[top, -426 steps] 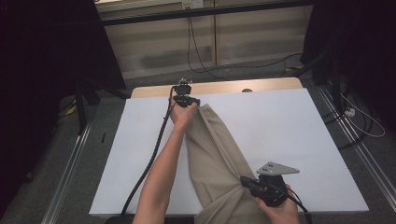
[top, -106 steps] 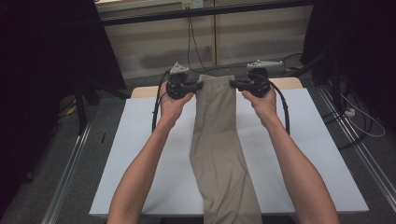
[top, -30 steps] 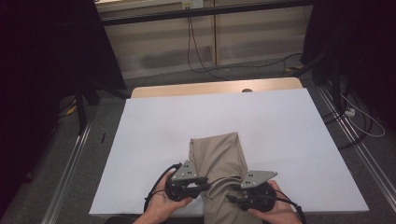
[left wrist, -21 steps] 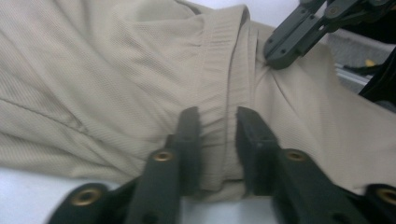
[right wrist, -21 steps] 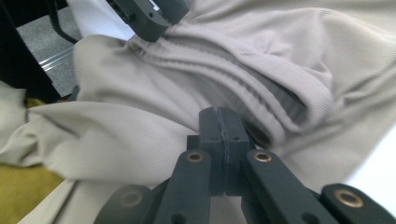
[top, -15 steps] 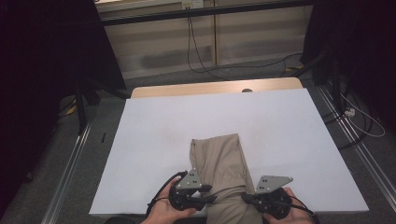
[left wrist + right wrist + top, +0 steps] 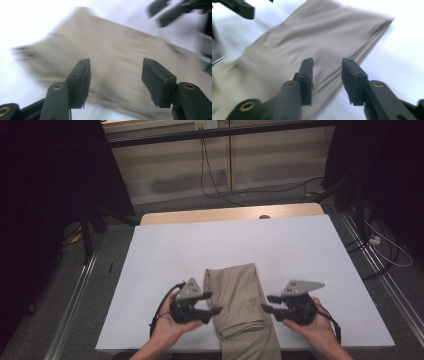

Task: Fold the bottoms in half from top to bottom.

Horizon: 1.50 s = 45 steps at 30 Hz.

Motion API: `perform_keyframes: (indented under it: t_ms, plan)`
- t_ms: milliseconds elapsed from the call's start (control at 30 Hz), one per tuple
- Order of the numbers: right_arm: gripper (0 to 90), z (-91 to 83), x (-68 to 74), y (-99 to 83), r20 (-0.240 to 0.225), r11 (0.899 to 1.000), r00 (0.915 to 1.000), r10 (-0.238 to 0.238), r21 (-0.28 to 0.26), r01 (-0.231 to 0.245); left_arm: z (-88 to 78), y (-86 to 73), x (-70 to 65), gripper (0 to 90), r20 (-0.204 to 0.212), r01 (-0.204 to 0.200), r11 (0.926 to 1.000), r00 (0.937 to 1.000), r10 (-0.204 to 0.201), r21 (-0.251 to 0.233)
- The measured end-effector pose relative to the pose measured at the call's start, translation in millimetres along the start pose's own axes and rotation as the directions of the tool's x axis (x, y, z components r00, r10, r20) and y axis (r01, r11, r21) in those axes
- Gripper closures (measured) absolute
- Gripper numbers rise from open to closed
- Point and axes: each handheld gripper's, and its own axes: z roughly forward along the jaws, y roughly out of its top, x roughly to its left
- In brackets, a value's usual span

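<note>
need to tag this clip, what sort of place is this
Probably a lab or recording workspace, not a home: a table under a plain white cover, dark curtains at both sides, cables trailing over the grey floor, and handheld grippers, left and right, beside folded khaki trousers.

The desk (image 7: 165, 250) lay bare across its far half and down both sides, so a hand could sweep there with nothing in the way. The one thing on it was the folded trousers (image 7: 240, 300), low and flat in the near middle and running off the near edge, between the left tool (image 7: 214, 303) and the right tool (image 7: 266, 303); each tool stood just beside the cloth with its jaws apart and nothing between them. Past the far edge ran a bare wooden strip (image 7: 230, 214), then floor with cables (image 7: 215, 180), and dark stands (image 7: 90, 220) flanked the desk well clear of its top.
</note>
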Motion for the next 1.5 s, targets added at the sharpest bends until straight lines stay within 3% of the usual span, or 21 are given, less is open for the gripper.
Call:
perform_keyframes:
  t_ms: [100, 167, 200, 267, 367, 433, 467, 533, 600, 700, 767, 833, 1033, 1100, 1133, 1200, 1233, 1267, 1333, 1467, 1500]
  plan:
    - [53.8, 18.2, -25.4, 18.2, 0.025, 0.998, 0.9984, 0.050, -0.029, -0.050, 18.9, 4.6, 32.9, 39.0, -0.060, 0.105, 0.9945, 0.9927, -0.104, 0.008]
    - [51.0, 38.5, -44.8, 29.7, 0.069, 0.998, 0.9958, 0.061, -0.015, -0.061, 34.3, 9.8, 48.0, 34.5, -0.127, 0.075, 0.9961, 0.9896, -0.068, 0.046]
    - [49.7, 47.3, -52.7, 33.2, 0.083, 0.997, 0.9935, 0.078, -0.015, -0.077, 38.2, 10.7, 52.3, 34.4, -0.149, 0.075, 0.9967, 0.9863, -0.069, 0.032]
    - [47.4, 63.9, -64.8, 39.6, 0.093, 0.993, 0.9890, 0.115, -0.004, -0.115, 48.3, 14.7, 63.2, 34.4, -0.120, 0.144, 0.9886, 0.9832, -0.138, 0.044]
    - [46.7, 82.3, -76.7, 46.0, 0.119, 0.991, 0.9838, 0.134, 0.006, -0.135, 61.1, 16.6, 71.6, 35.7, -0.144, 0.139, 0.9887, 0.9811, -0.129, 0.057]
    - [46.6, 92.0, -82.1, 48.9, 0.115, 0.989, 0.9824, 0.147, 0.000, -0.148, 65.2, 13.5, 75.9, 45.1, -0.158, 0.167, 0.9846, 0.9748, -0.157, 0.051]
    - [46.6, 97.4, -83.8, 50.2, 0.115, 0.989, 0.9825, 0.147, 0.008, -0.148, 65.4, 11.7, 77.8, 52.9, -0.153, 0.175, 0.9828, 0.9744, -0.165, 0.059]
    - [46.2, 105.5, -85.2, 49.1, 0.117, 0.989, 0.9828, 0.143, 0.019, -0.146, 64.7, 6.1, 80.3, 57.5, -0.153, 0.180, 0.9779, 0.9747, -0.163, 0.106]
    - [45.8, 111.5, -85.1, 45.8, 0.133, 0.989, 0.9819, 0.135, 0.041, -0.141, 61.3, 2.4, 80.3, 61.1, -0.146, 0.183, 0.9774, 0.9752, -0.167, 0.106]
    - [50.0, 110.8, -82.6, 45.1, 0.143, 0.992, 0.9836, 0.110, 0.047, -0.118, 57.8, -1.0, 78.4, 62.5, -0.141, 0.212, 0.9731, 0.9700, -0.198, 0.091]
    - [62.6, 110.7, -80.0, 46.2, 0.114, 0.994, 0.9898, 0.085, 0.064, -0.093, 56.7, -1.7, 76.5, 51.9, -0.134, 0.226, 0.9695, 0.9678, -0.213, 0.093]
    - [66.6, 112.1, -78.9, 47.1, 0.096, 0.994, 0.9922, 0.078, 0.067, -0.085, 54.8, -1.0, 75.8, 47.5, -0.118, 0.217, 0.9728, 0.9713, -0.206, 0.083]
    - [84.3, 111.7, -83.2, 45.2, 0.030, 0.988, 0.9900, 0.138, 0.059, -0.140, 58.8, -1.9, 71.9, 45.6, -0.138, 0.251, 0.9625, 0.9620, -0.236, 0.103]
    - [85.5, 111.3, -81.1, 46.0, 0.040, 0.990, 0.9914, 0.124, 0.062, -0.127, 59.1, -2.1, 68.0, 50.3, -0.114, 0.239, 0.9653, 0.9673, -0.227, 0.106]
    - [85.9, 110.4, -80.9, 46.1, 0.039, 0.989, 0.9909, 0.129, 0.065, -0.131, 58.6, -2.2, 67.3, 57.1, -0.093, 0.238, 0.9646, 0.9691, -0.229, 0.113]
    - [86.4, 108.0, -80.2, 46.2, 0.045, 0.988, 0.9896, 0.137, 0.060, -0.139, 59.2, -3.5, 64.8, 79.0, 0.002, 0.263, 0.9556, 0.9642, -0.265, 0.133]
    - [86.4, 106.5, -80.0, 46.5, 0.042, 0.989, 0.9896, 0.137, 0.055, -0.140, 60.3, -1.7, 60.2, 81.2, -0.022, 0.241, 0.9630, 0.9706, -0.240, 0.122]
    - [86.6, 103.4, -80.6, 47.8, 0.042, 0.988, 0.9884, 0.146, 0.038, -0.147, 60.2, 0.4, 59.6, 84.0, -0.027, 0.242, 0.9633, 0.9703, -0.240, 0.117]
    - [86.7, 96.9, -82.4, 51.9, 0.045, 0.989, 0.9877, 0.149, 0.007, -0.150, 59.0, 2.3, 64.0, 85.5, -0.030, 0.263, 0.9604, 0.9647, -0.261, 0.091]
    - [86.9, 82.2, -86.0, 64.0, 0.061, 0.987, 0.9861, 0.155, -0.047, -0.152, 52.1, 13.4, 81.5, 86.5, -0.048, 0.326, 0.9452, 0.9443, -0.325, 0.011]
    - [86.9, 78.7, -87.2, 67.7, 0.067, 0.986, 0.9849, 0.159, -0.063, -0.155, 49.8, 17.6, 84.7, 86.5, -0.059, 0.326, 0.9454, 0.9436, -0.326, -0.008]
